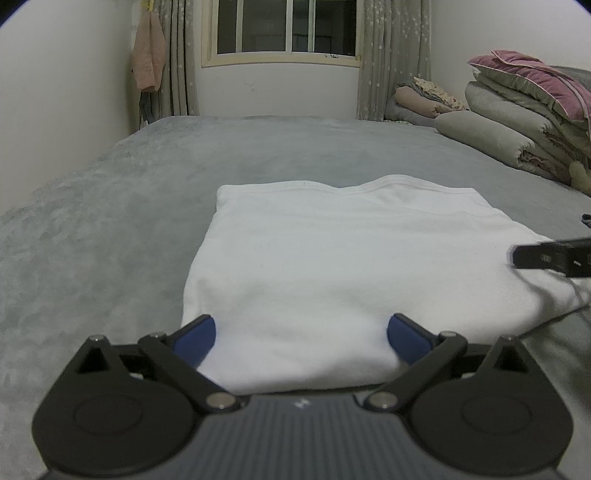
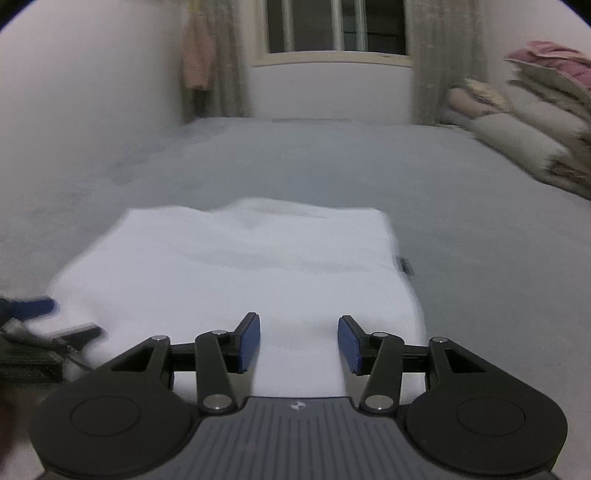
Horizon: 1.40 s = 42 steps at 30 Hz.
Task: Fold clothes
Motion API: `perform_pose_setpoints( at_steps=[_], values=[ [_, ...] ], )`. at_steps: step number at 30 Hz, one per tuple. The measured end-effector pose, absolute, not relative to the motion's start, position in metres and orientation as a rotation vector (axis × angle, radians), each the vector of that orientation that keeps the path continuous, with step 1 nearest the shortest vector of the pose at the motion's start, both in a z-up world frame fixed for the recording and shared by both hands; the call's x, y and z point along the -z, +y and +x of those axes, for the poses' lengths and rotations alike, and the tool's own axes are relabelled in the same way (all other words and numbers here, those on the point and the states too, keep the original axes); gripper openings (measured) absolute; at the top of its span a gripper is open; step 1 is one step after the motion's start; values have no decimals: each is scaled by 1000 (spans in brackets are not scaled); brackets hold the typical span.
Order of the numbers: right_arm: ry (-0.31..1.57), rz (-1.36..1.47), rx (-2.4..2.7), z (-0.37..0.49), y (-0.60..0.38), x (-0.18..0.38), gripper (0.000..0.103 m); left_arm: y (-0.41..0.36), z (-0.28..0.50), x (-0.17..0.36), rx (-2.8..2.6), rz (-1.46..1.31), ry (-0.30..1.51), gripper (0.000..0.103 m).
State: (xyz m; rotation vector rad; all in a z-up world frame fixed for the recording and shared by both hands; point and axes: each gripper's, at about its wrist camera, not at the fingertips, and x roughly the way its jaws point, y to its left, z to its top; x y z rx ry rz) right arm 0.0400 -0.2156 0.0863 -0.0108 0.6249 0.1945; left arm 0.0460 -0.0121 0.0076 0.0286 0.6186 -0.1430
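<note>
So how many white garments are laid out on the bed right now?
1: the folded white garment lies on the grey bed, directly ahead of both grippers. Nothing shows whether others lie out of frame.

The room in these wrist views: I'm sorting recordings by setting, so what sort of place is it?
Most likely a home bedroom: a bed with a grey blanket, folded quilts stacked at its far side, and a curtained window. A folded white garment lies on the bed.
</note>
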Motion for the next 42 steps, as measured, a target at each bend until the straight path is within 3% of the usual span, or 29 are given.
perform_pose_setpoints(
  at_steps=[6, 11, 18, 23, 29, 35, 42],
  values=[
    [746, -61, -258, 114, -176, -88, 47, -13, 46, -5, 143, 27, 616, 101],
    [827, -87, -236, 187, -164, -80, 66, -12, 47, -6, 145, 21, 619, 101],
    [785, -35, -177, 235, -166, -72, 69, -12, 47, -7, 146, 17, 621, 101],
    [698, -49, -149, 218, -160, -87, 64, -10, 49, -9, 155, -1, 634, 101],
    [667, 79, -282, 122, -194, -120, 65, 2, 52, -18, 190, -65, 650, 102],
    [688, 128, -287, 30, -213, -100, 67, 14, 50, -33, 144, -121, 596, 102],
    [630, 6, -299, 22, -200, -67, 73, 18, 54, -10, 120, -108, 674, 103]
  ],
)
